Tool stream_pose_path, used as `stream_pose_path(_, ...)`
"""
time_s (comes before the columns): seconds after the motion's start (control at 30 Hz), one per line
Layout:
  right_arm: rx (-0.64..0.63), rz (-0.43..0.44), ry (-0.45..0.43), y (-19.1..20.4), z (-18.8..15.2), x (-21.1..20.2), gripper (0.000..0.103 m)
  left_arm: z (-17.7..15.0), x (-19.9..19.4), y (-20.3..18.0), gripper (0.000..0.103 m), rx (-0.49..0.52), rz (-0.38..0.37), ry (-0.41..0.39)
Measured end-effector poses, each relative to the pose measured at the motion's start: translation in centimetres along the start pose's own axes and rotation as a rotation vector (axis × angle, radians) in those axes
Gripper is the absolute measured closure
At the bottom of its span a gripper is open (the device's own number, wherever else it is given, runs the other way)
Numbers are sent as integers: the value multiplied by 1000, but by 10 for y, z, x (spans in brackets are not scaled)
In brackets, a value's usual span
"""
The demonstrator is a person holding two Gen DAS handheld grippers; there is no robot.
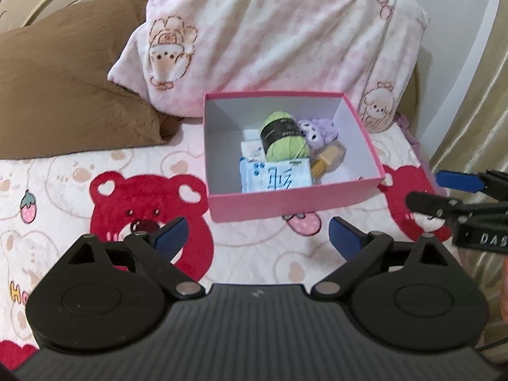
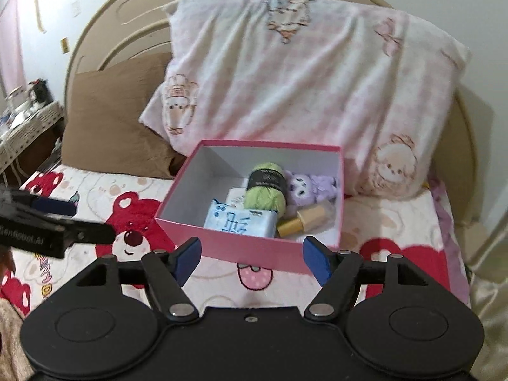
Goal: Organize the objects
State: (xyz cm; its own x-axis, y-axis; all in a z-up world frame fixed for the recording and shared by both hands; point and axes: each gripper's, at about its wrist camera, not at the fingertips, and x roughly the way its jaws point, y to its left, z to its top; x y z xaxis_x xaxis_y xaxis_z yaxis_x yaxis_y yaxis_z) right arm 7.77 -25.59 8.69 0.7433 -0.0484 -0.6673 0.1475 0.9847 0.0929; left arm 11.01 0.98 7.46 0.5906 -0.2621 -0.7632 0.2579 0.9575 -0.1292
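A pink box [image 1: 292, 204] with a white inside sits on the bed. In it lie a green yarn ball [image 1: 283, 136], a purple plush toy [image 1: 319, 129], a blue-and-white tissue pack [image 1: 274, 176] and a yellow bottle [image 1: 327, 158]. The box also shows in the right wrist view [image 2: 250, 249], with the yarn [image 2: 266, 190], plush [image 2: 309, 187], tissue pack [image 2: 238, 219] and bottle [image 2: 304, 220]. My left gripper [image 1: 257, 236] is open and empty, just in front of the box. My right gripper [image 2: 250, 260] is open and empty at the box's near wall.
A pink cartoon pillow [image 1: 270, 38] leans behind the box, a brown pillow [image 1: 63, 89] to its left. The bedsheet [image 1: 63, 190] has red bear prints. A cluttered side table [image 2: 25, 120] stands far left. A beige headboard [image 2: 111, 25] rises behind the pillows.
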Motion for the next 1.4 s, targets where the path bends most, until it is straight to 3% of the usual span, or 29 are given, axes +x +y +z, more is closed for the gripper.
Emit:
stream_pose_path(0.3, 33, -67, 36, 1, -13, 5, 27, -19, 22, 5, 2, -43, 79, 116)
stream_pose_path(0.47, 27, -99, 61, 7, -17, 10, 25, -23, 29, 9, 2, -45, 66, 143)
stream_pose_path(0.8, 41, -125, 105, 15, -22, 16, 19, -27, 29, 16, 2, -33, 91, 149)
stream_pose_path(0.93, 52, -138, 112, 16, -21, 17, 10, -27, 27, 20, 2, -38, 100, 145)
stream_pose_path(1.4, 96, -174, 160, 12, -21, 22, 10, -29, 24, 20, 2, -34, 114, 167)
